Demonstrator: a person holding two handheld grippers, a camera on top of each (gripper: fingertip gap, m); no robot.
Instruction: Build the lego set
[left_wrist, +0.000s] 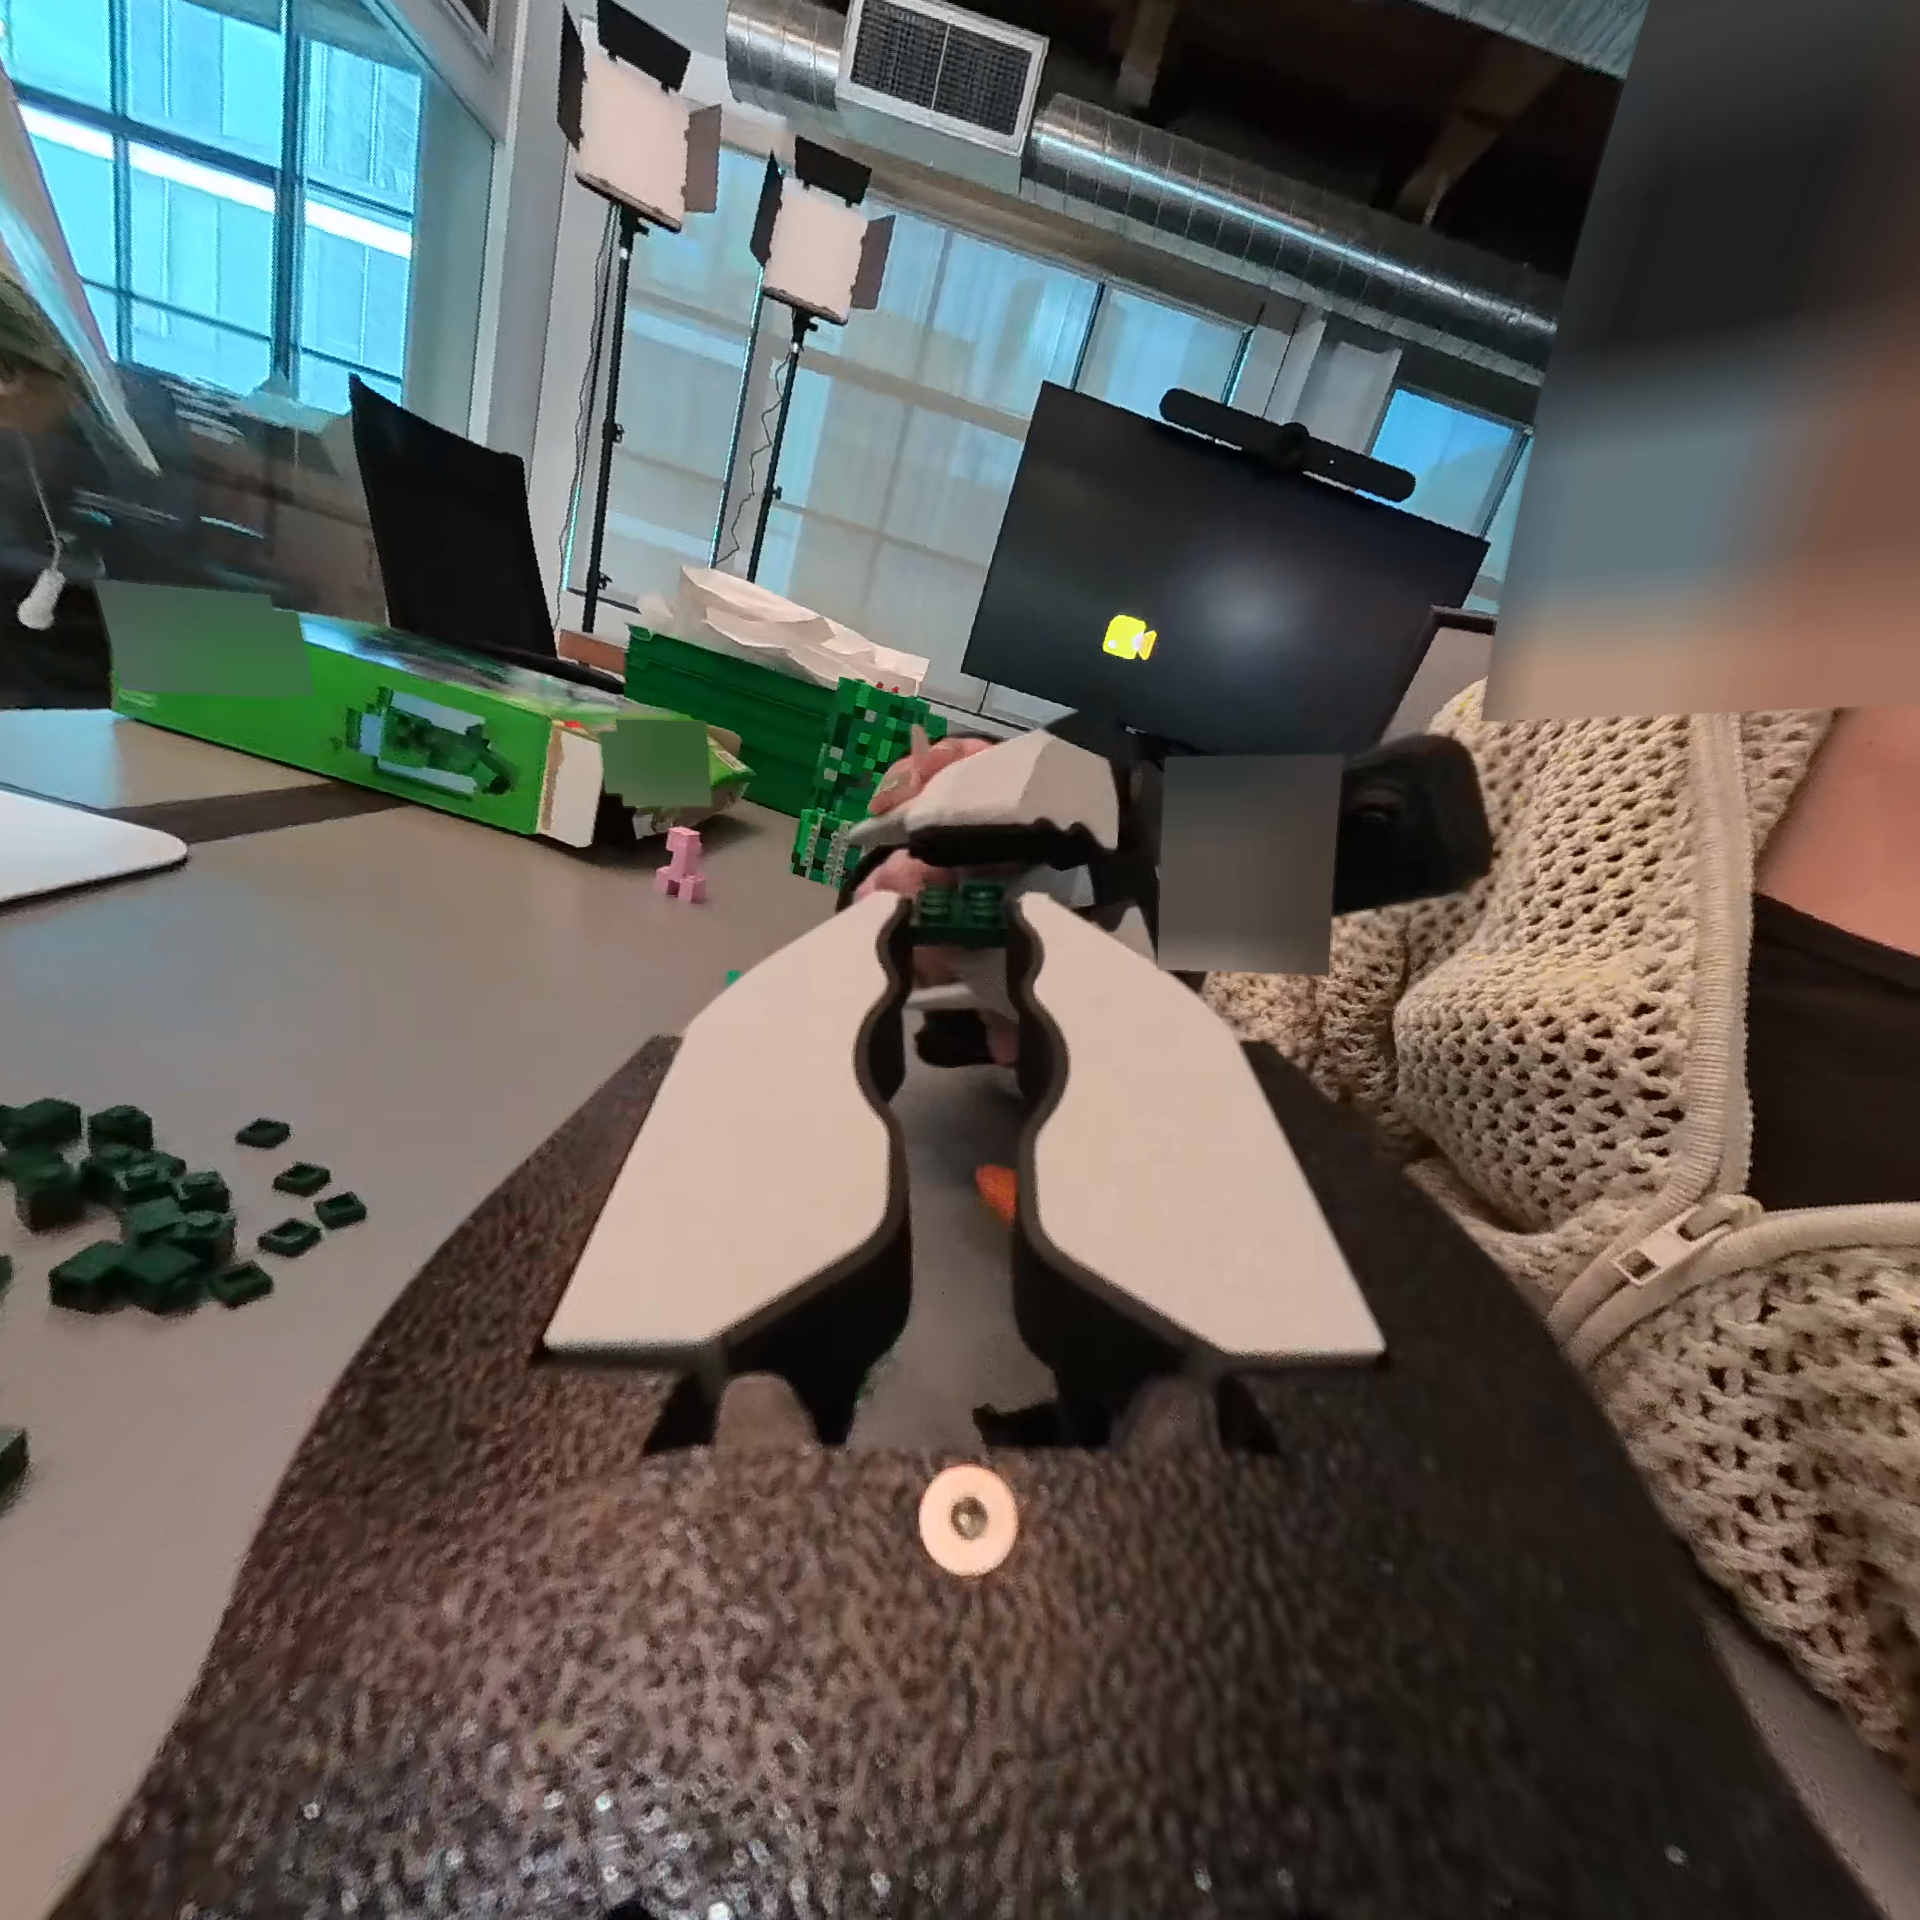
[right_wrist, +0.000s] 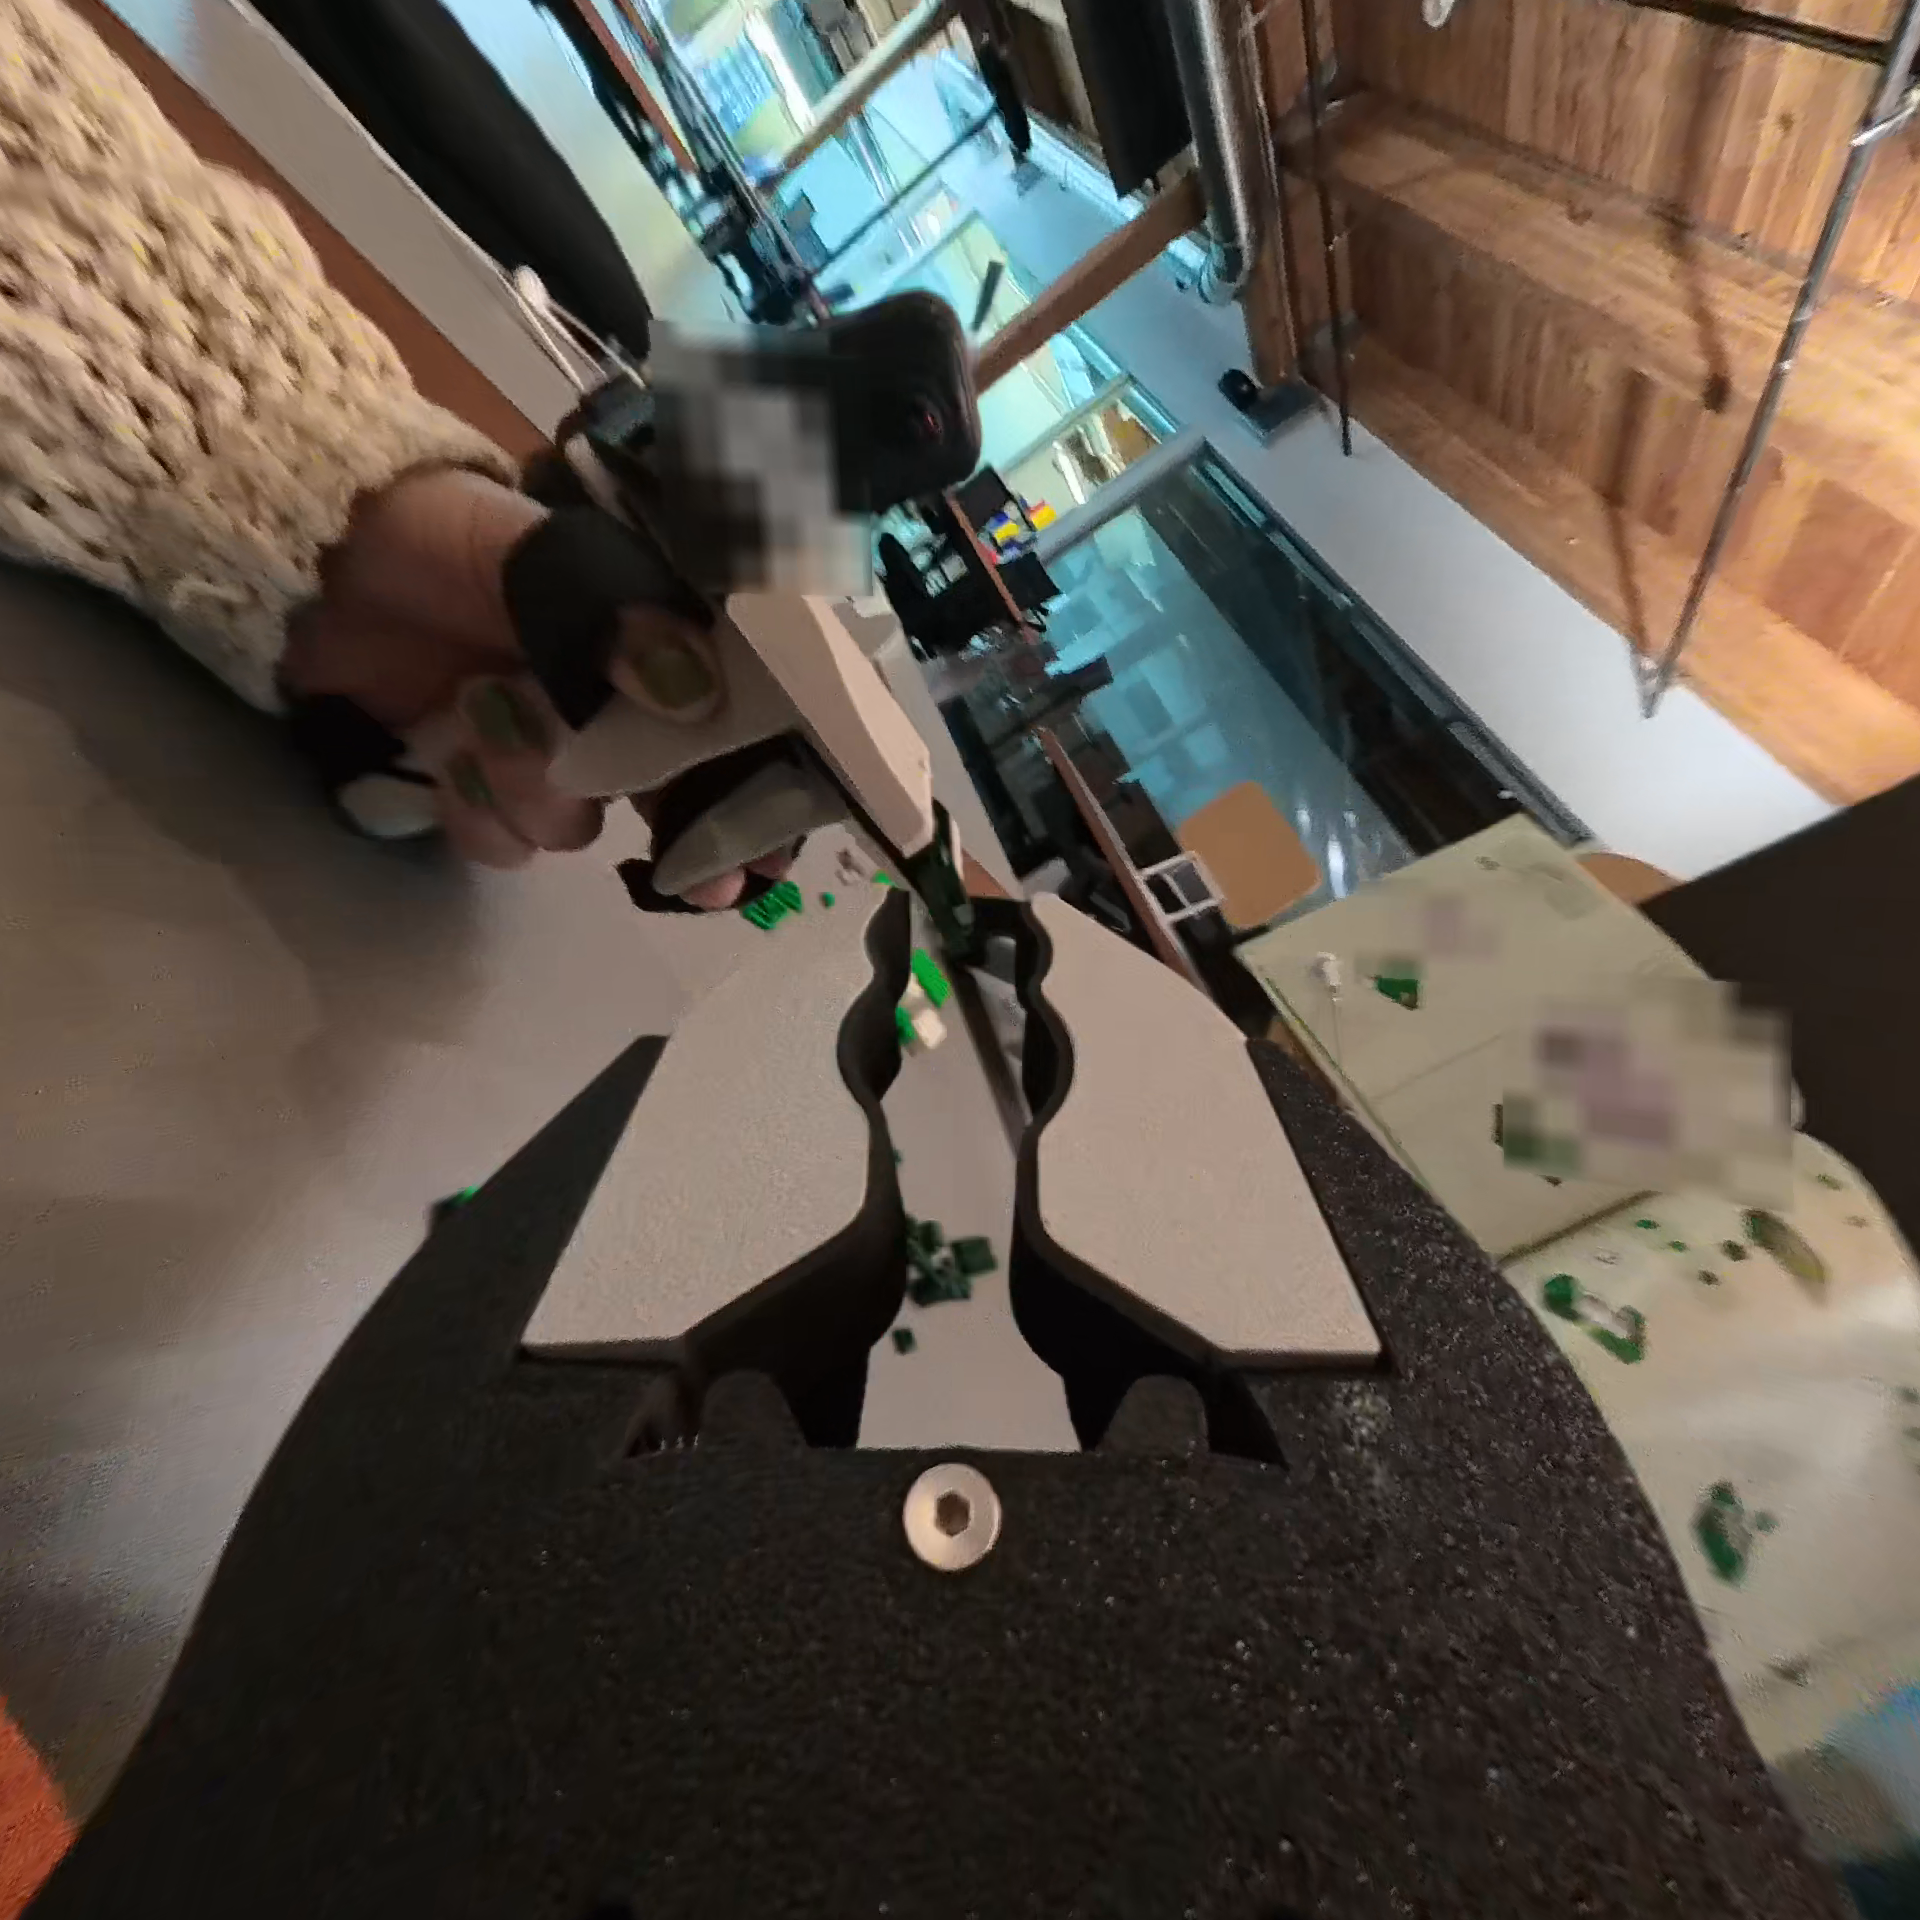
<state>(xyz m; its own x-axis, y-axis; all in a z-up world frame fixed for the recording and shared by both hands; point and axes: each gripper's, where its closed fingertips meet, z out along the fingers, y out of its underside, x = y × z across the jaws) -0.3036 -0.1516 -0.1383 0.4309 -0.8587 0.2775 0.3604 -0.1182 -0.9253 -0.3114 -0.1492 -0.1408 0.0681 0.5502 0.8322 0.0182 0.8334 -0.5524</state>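
While blurred: label on green box (left_wrist: 416, 727).

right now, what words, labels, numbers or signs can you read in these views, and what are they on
No words or numbers are readable in either view.
green box: its print is partly covered by patches and the rest is too small to read.
monitor: only a yellow camera icon, no words.
instruction sheet: too blurred to read.
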